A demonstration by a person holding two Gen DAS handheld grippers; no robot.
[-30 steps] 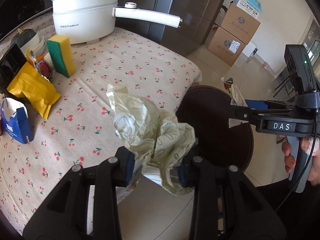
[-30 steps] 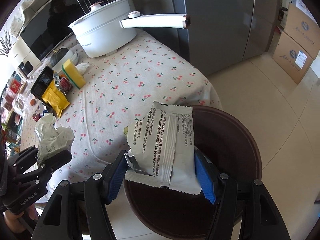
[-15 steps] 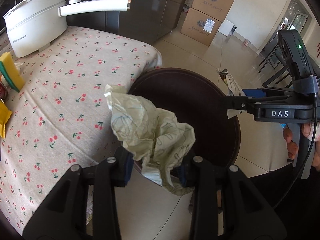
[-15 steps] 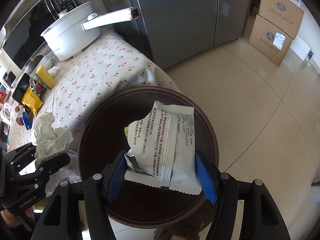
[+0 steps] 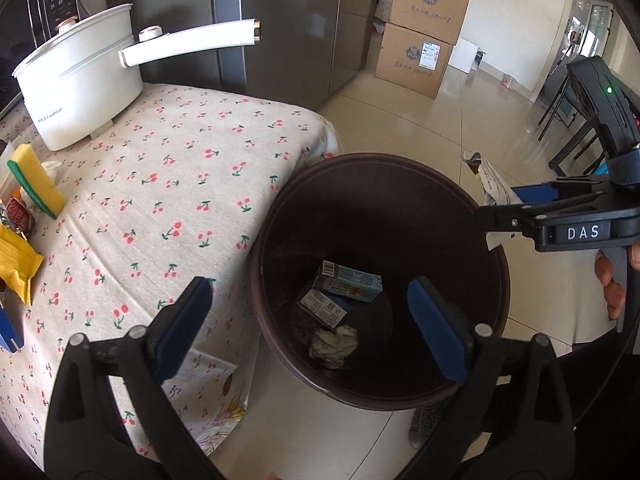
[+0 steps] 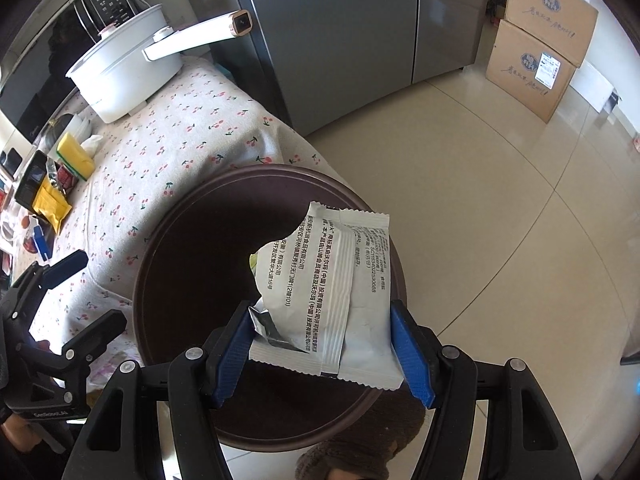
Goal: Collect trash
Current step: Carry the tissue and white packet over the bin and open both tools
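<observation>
My left gripper (image 5: 310, 320) is open and empty above the dark brown bin (image 5: 280, 216) beside the table. A crumpled paper ball (image 5: 334, 346) lies on the bin floor next to two small cartons (image 5: 346, 286). My right gripper (image 6: 324, 354) is shut on a white torn snack wrapper (image 6: 332, 288) and holds it over the bin rim (image 6: 160, 236). The right gripper also shows at the right of the left wrist view (image 5: 516, 208); the left gripper shows at the lower left of the right wrist view (image 6: 76, 292).
The table has a cherry-print cloth (image 5: 160, 184). On it stand a white pot with a long handle (image 5: 80, 84), a yellow-green sponge (image 5: 36, 184) and a yellow packet (image 5: 16, 264). Cardboard boxes (image 5: 420, 32) and a grey fridge (image 6: 340, 40) stand beyond on the tiled floor.
My left gripper opened and the crumpled paper dropped into the bin. Both grippers moved further over the bin. The right gripper still holds the wrapper.
</observation>
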